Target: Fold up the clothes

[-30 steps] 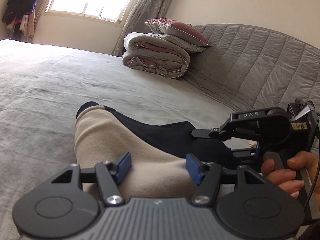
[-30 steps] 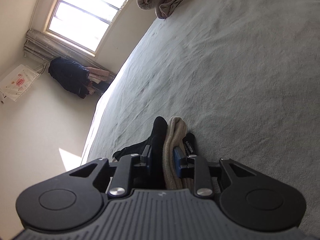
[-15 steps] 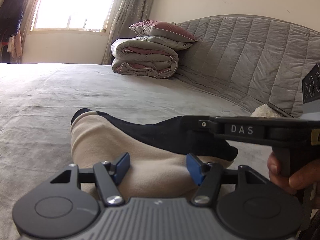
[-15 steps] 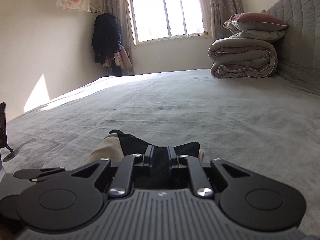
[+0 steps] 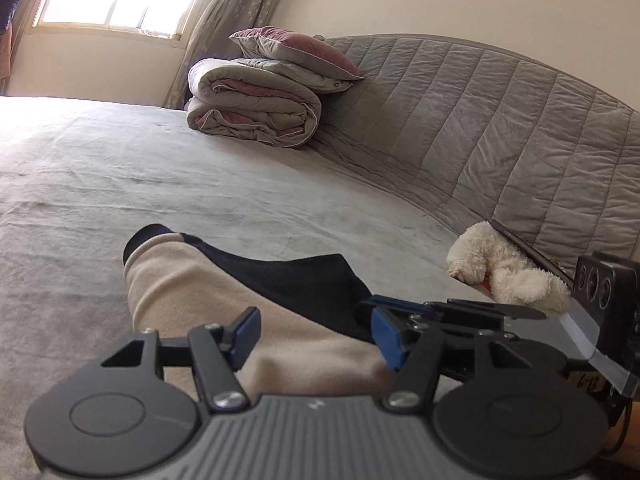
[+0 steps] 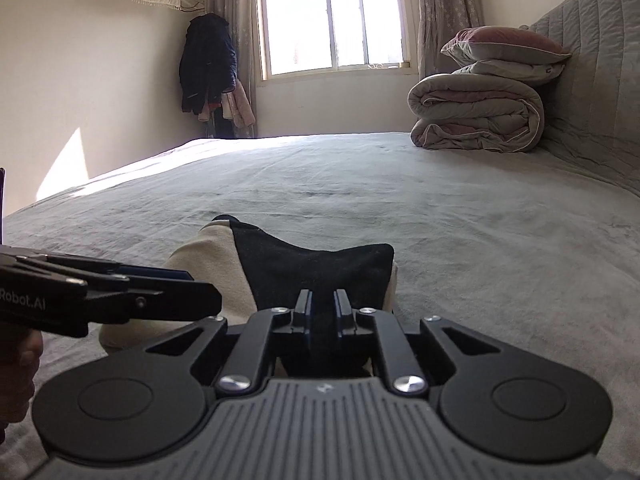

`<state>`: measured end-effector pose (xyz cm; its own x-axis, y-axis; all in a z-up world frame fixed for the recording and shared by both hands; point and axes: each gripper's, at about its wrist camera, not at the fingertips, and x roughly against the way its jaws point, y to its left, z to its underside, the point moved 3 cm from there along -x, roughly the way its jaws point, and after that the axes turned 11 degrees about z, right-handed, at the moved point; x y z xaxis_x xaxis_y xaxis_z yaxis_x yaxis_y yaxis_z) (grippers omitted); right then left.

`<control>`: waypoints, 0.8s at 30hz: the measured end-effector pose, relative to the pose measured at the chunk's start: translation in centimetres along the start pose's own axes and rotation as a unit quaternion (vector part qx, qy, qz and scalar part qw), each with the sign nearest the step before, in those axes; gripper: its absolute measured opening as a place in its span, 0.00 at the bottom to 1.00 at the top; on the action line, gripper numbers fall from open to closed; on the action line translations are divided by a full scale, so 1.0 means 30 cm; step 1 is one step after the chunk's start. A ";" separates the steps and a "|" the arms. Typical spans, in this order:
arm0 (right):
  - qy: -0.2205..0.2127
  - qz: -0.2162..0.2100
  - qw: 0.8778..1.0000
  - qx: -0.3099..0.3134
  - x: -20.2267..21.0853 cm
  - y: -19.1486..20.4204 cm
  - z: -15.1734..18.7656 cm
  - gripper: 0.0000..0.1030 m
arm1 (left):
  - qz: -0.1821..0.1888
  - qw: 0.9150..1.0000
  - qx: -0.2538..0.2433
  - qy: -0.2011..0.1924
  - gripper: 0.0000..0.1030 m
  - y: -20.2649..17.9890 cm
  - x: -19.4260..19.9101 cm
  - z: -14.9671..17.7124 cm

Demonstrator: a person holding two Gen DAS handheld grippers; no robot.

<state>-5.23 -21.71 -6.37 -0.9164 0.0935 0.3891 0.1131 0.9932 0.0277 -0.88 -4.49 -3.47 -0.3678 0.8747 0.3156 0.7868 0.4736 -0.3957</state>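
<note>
A folded beige and dark navy garment (image 5: 224, 280) lies on the grey bed (image 5: 120, 184). My left gripper (image 5: 316, 332) is open, its blue pads to either side of the beige fold. The right gripper (image 6: 321, 309) is shut on the navy part of the garment (image 6: 316, 268), its fingers pinching the near edge. In the left wrist view the right gripper (image 5: 452, 312) comes in from the right at the garment's edge. In the right wrist view the left gripper (image 6: 152, 280) reaches in from the left over the beige cloth (image 6: 204, 264).
A rolled duvet (image 5: 256, 108) with a pillow (image 5: 296, 50) on top sits at the far end against the quilted grey headboard (image 5: 500, 132). A white plush toy (image 5: 504, 268) lies near the headboard. Dark coats (image 6: 208, 68) hang in the corner by the window.
The right gripper has swung from tilted to level and lowered the pinched garment onto the bed. My left gripper stays open over the beige fold, and the plush toy has come into view.
</note>
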 end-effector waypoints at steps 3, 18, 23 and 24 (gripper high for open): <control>-0.002 0.008 1.000 0.008 0.035 0.011 -0.002 0.18 | 0.009 1.000 0.000 0.007 0.60 0.007 -0.028 -0.075; 0.022 0.023 0.999 0.040 0.029 0.000 0.023 0.12 | 0.075 0.983 0.002 0.166 0.02 0.017 -0.484 -0.060; 0.026 0.022 0.999 0.033 0.018 -0.003 0.027 0.13 | 0.054 0.985 0.023 0.163 0.03 0.072 -0.536 -0.062; 0.026 0.024 0.999 0.035 0.016 -0.001 0.027 0.13 | 0.051 0.985 0.026 0.164 0.03 0.077 -0.546 -0.064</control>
<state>-5.99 -21.63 -6.93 -0.8895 0.1400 0.4350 0.1286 0.9901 -0.0559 7.90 -17.92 -7.89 -0.1017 0.8422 0.5295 0.7817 0.3968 -0.4811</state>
